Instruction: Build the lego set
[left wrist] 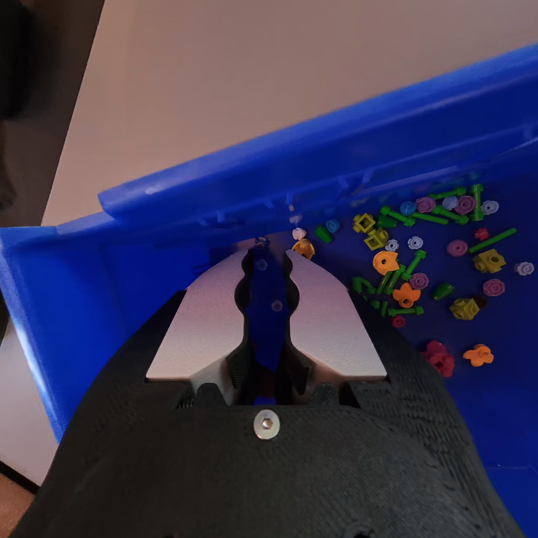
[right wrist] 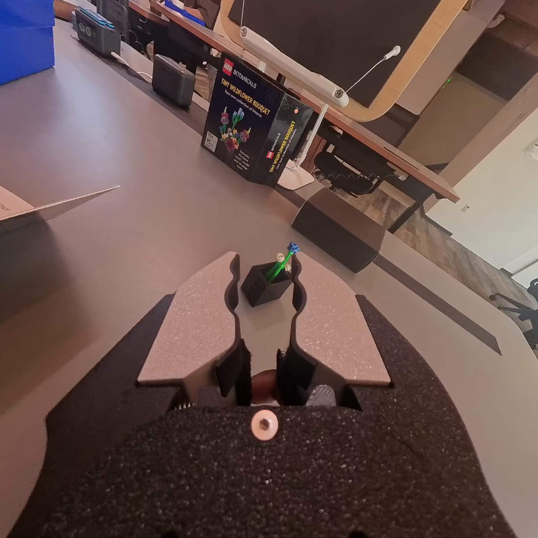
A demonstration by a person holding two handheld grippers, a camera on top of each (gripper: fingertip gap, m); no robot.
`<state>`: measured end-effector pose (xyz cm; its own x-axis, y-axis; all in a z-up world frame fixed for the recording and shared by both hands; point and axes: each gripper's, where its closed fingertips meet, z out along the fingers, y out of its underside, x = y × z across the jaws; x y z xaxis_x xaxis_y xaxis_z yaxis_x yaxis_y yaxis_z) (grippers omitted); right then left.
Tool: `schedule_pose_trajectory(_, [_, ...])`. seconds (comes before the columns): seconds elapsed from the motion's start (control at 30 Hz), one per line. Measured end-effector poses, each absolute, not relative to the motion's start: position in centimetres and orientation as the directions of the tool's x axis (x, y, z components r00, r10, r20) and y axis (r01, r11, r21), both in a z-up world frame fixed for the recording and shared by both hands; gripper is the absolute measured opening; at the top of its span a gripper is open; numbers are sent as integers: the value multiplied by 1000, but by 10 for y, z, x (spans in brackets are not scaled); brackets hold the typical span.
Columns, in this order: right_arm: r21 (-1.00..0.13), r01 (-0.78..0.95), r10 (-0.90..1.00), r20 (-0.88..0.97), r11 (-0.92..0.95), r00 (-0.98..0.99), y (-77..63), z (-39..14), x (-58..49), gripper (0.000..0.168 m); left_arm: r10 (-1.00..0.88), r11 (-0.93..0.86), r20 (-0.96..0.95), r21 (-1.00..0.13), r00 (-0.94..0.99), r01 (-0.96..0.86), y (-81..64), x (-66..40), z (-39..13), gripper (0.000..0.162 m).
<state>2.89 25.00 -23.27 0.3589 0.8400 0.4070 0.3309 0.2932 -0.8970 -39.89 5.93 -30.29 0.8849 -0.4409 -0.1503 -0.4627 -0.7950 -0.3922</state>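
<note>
Between right fingers, apart, black holder w/ flower stems, left fingers apart over bin

Black textured claw, grey wavy fingers, silver screw

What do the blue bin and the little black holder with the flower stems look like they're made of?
Blue bin: likely moulded plastic, smooth and slightly glossy, judging by the soft highlights along its rim and the moulded ribs inside.
Black holder: probably matte plastic, possibly 3D-printed; it shows flat, dull faces with no shine.
Flower stems: translucent-looking green plastic, glossy.
</note>
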Motion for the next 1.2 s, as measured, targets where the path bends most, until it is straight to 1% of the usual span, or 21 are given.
schedule_pose_trajectory(0.23, [-901, 317, 843, 402, 296, 356, 248, -230, 29, 33, -392, -807, -174, -406, 903, -429, 67, -403, -303, 20])
schedule_pose_trajectory(0.33, [-900, 315, 843, 406, 302, 353, 248, -229, 29, 33, -396, -794, -197, -417, 897, -442, 69, -403, -303, 19])
schedule_pose_trajectory(0.4, [-899, 313, 842, 408, 305, 353, 247, -229, 29, 33, -417, -792, -170, -413, 893, -449, 67, -399, -304, 9])
schedule_pose_trajectory(0.5, [-899, 309, 840, 411, 310, 355, 247, -227, 30, 33, -433, -803, -114, -401, 894, -441, 62, -393, -305, 10])
schedule_pose_trajectory(0.6, [-901, 304, 839, 410, 311, 358, 247, -226, 31, 32, -483, -802, -79, -360, 872, -477, 51, -386, -306, 9])
schedule_pose_trajectory(0.7, [-903, 297, 839, 408, 311, 359, 246, -224, 31, 32, -494, -795, -119, -339, 861, -503, 47, -387, -305, 12])
schedule_pose_trajectory(0.83, [-902, 293, 839, 411, 317, 357, 245, -223, 32, 32, -492, -785, -153, -349, 857, -513, 45, -386, -306, 9])
schedule_pose_trajectory(0.97, [-907, 273, 841, 404, 319, 359, 243, -219, 32, 32, -478, -787, -223, -322, 850, -527, 41, -388, -302, 9])
schedule_pose_trajectory(1.07, [-915, 246, 850, 392, 320, 352, 239, -215, 31, 32, -422, -784, -248, -383, 872, -489, 36, -380, -281, 9])
schedule_pose_trajectory(1.2, [-927, 213, 879, 363, 308, 308, 228, -211, 28, 32, -362, -736, -253, -513, 897, -442, 27, -341, -236, 8])
